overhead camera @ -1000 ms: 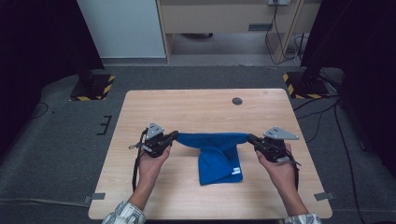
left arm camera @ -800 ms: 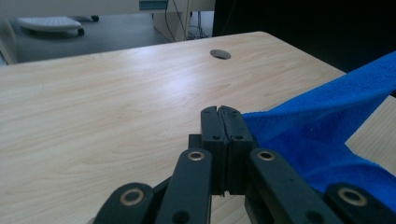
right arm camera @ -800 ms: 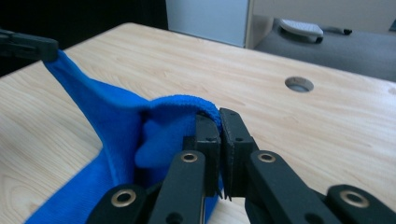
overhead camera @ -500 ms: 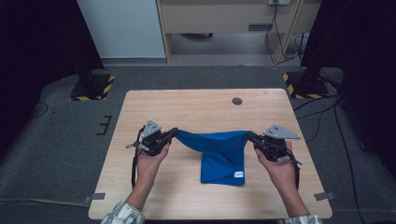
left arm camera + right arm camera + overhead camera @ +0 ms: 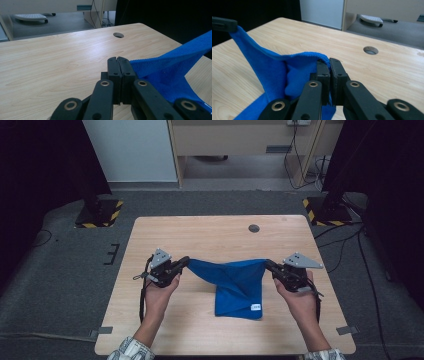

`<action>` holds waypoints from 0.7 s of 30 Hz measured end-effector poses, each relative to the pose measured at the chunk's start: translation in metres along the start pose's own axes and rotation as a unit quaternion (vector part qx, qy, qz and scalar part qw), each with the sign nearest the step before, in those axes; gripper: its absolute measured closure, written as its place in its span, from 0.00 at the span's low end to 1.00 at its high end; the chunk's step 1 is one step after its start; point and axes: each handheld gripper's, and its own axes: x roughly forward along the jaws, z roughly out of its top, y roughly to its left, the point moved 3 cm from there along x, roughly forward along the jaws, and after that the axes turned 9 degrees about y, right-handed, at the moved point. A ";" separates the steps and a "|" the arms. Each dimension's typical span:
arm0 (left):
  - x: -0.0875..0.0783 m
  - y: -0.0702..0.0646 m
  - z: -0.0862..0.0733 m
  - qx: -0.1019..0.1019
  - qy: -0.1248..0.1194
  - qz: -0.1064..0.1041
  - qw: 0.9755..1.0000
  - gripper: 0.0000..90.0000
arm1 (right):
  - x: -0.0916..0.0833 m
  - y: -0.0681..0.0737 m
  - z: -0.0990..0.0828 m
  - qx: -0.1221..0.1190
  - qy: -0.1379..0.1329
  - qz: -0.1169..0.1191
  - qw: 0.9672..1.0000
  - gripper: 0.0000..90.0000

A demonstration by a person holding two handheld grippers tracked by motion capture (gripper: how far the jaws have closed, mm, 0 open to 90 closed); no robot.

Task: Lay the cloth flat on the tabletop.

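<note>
A blue cloth (image 5: 235,282) hangs stretched between the two tools above the wooden surface (image 5: 210,235). The left tool (image 5: 183,263) sits at about 9 o'clock from the cloth, its jaws pressed together on the cloth's left corner; in the left gripper view that tool (image 5: 117,61) shows no gap at the tips, and the cloth (image 5: 172,67) rises away at 2 o'clock. The right tool (image 5: 268,265) sits at 3 o'clock from the cloth and pinches the other corner; in the right gripper view the cloth (image 5: 274,67) folds over the tool's (image 5: 329,62) tips. The top edge sags slightly between the grips, and the rest droops down toward 6 o'clock, its lower part lying on the surface with a small white label (image 5: 255,307) near the bottom right corner. A round hole (image 5: 254,228) lies in the surface at 12 o'clock from the cloth, well apart from it.
</note>
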 end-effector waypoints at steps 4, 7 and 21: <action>-0.007 0.001 0.007 0.000 -0.006 0.000 1.000 0.99 | -0.009 0.004 0.008 -0.007 -0.009 0.000 1.000 0.97; -0.010 0.001 0.011 -0.003 -0.011 -0.001 1.000 0.99 | -0.016 0.007 0.014 -0.012 -0.016 0.001 1.000 0.97; -0.013 0.004 0.019 -0.014 -0.014 0.004 1.000 0.99 | -0.021 0.011 0.024 -0.030 -0.018 -0.004 0.999 0.97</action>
